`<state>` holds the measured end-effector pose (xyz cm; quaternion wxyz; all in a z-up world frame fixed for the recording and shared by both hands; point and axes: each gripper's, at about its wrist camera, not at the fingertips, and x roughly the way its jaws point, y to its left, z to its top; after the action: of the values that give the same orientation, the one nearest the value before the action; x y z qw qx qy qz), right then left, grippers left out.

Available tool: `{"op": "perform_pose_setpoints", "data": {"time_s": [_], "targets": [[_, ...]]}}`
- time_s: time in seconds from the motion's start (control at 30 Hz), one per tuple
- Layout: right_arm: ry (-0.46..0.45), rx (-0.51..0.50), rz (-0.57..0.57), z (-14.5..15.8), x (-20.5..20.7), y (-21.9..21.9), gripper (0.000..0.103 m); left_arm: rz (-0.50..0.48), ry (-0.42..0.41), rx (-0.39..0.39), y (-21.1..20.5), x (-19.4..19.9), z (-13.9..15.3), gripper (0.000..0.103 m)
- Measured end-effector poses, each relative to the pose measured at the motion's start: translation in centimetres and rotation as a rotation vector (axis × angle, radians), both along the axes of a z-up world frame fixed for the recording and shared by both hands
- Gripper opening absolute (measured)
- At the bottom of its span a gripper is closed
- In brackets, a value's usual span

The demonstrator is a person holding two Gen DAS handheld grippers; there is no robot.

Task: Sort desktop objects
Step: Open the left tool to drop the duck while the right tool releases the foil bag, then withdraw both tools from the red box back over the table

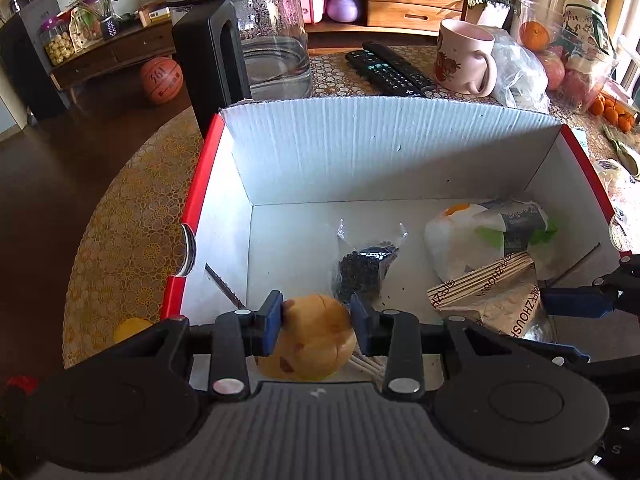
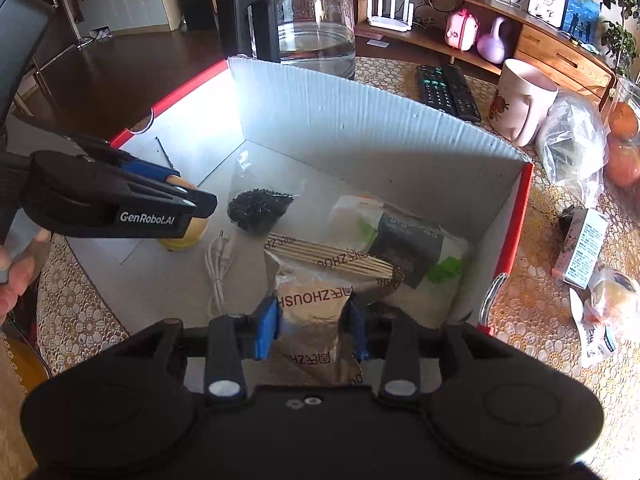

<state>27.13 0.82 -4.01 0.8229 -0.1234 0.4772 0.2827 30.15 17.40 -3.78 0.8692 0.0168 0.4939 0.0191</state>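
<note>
A white cardboard box with red rims stands on the patterned table. My left gripper is shut on a yellow round object with brown marks, low in the box's near left corner. It also shows from the side, in the right wrist view, as the left gripper over the yellow round object. My right gripper is shut on a silver snack packet with brown stripes, at the box's near right. Inside lie a bag of black beads, a white packet and a white cable.
Behind the box stand a glass kettle, two black remotes and a pink mug. A clear plastic bag, fruit and a small carton lie to the right. The table edge curves on the left.
</note>
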Motion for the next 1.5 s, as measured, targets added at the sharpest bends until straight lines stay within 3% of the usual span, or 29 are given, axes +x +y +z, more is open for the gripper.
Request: {"op": "perform_pose_setpoints", "data": {"time_s": [0.13,0.23,0.3,0.63,1.17,1.5], "targets": [[-0.016,0.007,0.007,0.5,-0.3,-0.2,0.049,0.001,0.006,-0.032,-0.1,0.0,0.0,0.036],[-0.041,0.022,0.015,1.3,-0.8,-0.4,0.064,0.000,0.000,-0.032,-0.3,-0.2,0.2,0.049],[-0.050,0.034,0.024,1.8,-1.0,-0.5,0.064,0.001,-0.012,-0.033,-0.5,-0.4,0.4,0.057],[-0.045,0.091,0.030,3.9,-2.1,-2.2,0.065,0.003,-0.042,-0.087,-0.9,-1.9,3.0,0.064],[-0.070,0.179,0.073,7.1,-5.5,-6.2,0.087,-0.004,-0.088,-0.101,-2.7,-5.7,5.6,0.077],[-0.105,0.183,0.036,8.1,-6.3,-11.3,0.089,-0.030,-0.103,-0.152,-5.2,-7.3,5.9,0.082]]}}
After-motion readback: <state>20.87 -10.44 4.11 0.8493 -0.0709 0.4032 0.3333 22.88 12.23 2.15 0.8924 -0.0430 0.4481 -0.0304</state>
